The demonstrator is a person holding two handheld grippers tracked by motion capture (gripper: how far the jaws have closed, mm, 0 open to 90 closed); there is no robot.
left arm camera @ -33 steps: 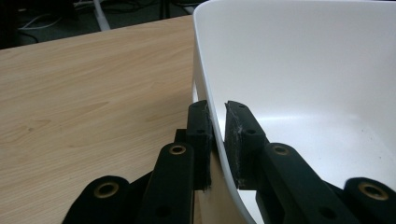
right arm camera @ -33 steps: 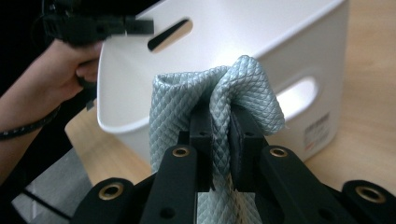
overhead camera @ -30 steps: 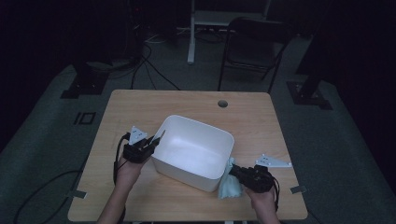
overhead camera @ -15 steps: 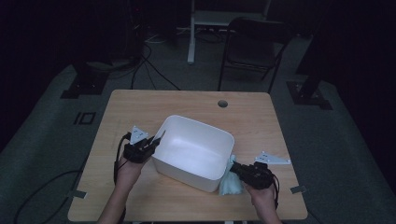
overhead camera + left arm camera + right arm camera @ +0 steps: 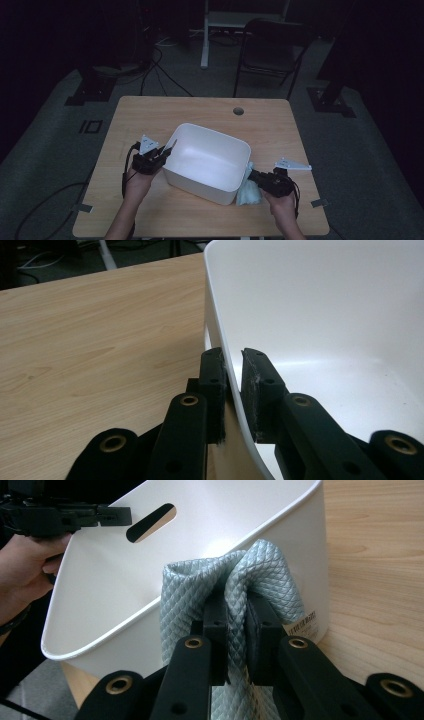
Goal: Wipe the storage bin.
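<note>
A white plastic tub point(image 5: 200, 182) stands slantwise in the middle of the wooden table point(image 5: 150, 115). My left gripper point(image 5: 167, 150) is shut on the tub's left rim; in the left gripper view one pad is outside and one inside the thin wall point(image 5: 325, 315), at the gripper point(image 5: 232, 357). My right gripper point(image 5: 252, 176) is shut on a pale blue-green quilted cloth point(image 5: 248, 192) at the tub's right front corner. In the right gripper view the cloth point(image 5: 260, 565) bunches up between the jaws of that gripper point(image 5: 235, 602), against the tub point(image 5: 115, 580). The left gripper point(image 5: 115, 514) shows at the far rim.
A round cable hole point(image 5: 238, 111) lies near the table's far edge. A dark folding chair point(image 5: 270, 50) stands beyond the table, with cables on the floor at the back left. Both hands are near the table's front edge.
The right gripper has shifted slightly with the cloth beside the tub. The left gripper and the tub have stayed put.
</note>
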